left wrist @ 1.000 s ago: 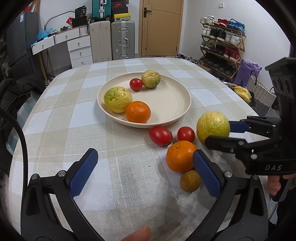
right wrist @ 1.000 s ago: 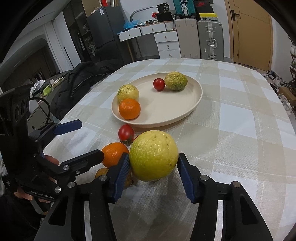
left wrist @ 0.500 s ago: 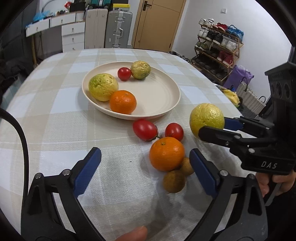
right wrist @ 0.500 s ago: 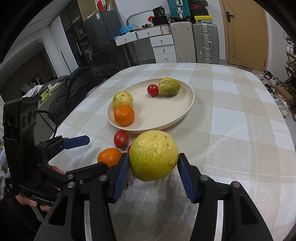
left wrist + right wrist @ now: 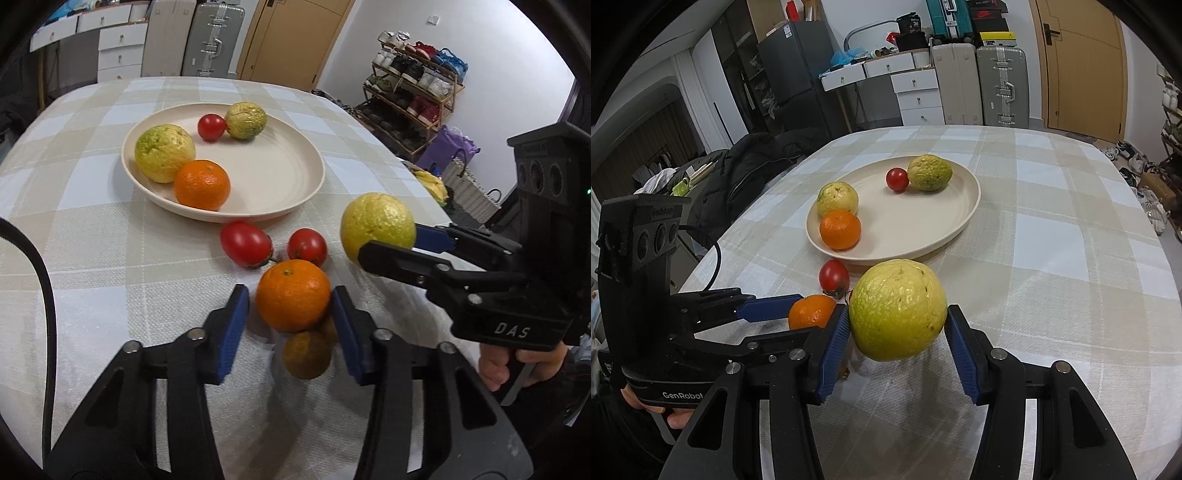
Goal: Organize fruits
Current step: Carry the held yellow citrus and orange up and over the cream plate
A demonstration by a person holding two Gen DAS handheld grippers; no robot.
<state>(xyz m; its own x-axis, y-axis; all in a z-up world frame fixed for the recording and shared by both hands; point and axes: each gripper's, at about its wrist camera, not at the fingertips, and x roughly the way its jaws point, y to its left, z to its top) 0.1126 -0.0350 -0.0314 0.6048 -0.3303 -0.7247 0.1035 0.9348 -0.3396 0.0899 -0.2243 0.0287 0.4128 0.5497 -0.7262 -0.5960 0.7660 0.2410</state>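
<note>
Right tool: level, pointing across the worktop toward the plate; both blue pads pressed on a large yellow-green citrus, held clear of the cloth, just short of the plate's near rim. From the left wrist view the same citrus sits right of the plate.

Left tool: low, angled slightly down, pads flanking a loose orange. The right pad looks to touch the peel; a thin gap shows at the left pad, so not clamped. A small brown fruit lies under and just nearer than the orange.

Two red tomatoes lie between the orange and the plate rim. On the plate: one orange, two yellow-green citrus, one small tomato, all crowded to its left and far side; the right half is bare. Worktop edge runs close on the right.

Versus 1.0 s ago: left tool has narrowed from wide open and moved in around the orange; right tool has lifted the citrus higher.
</note>
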